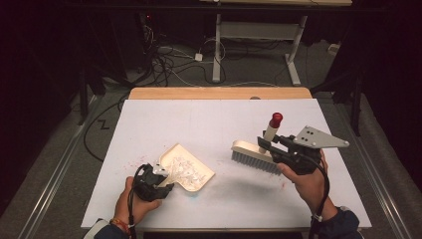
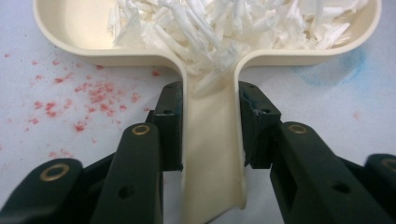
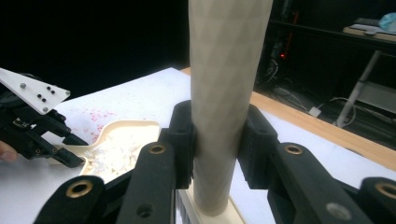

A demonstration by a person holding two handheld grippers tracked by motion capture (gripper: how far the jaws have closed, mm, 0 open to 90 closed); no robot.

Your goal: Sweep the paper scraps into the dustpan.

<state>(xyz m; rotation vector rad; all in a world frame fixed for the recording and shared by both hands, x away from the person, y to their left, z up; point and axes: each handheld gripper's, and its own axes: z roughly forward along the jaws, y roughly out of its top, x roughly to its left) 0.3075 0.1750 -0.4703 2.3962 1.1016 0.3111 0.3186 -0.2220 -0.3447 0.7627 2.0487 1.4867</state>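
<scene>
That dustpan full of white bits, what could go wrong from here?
The dustpan is heaped with white shreds, and the left claw grips only its narrow handle; a tilt could spill them back onto the table. The brush, held by its handle in the right claw, might flick shreds out if it swings close. Red crumbs lie outside the pan and may get missed.

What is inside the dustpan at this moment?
The dustpan holds a heap of white paper shreds. The pan floor beneath the heap is covered.
</scene>
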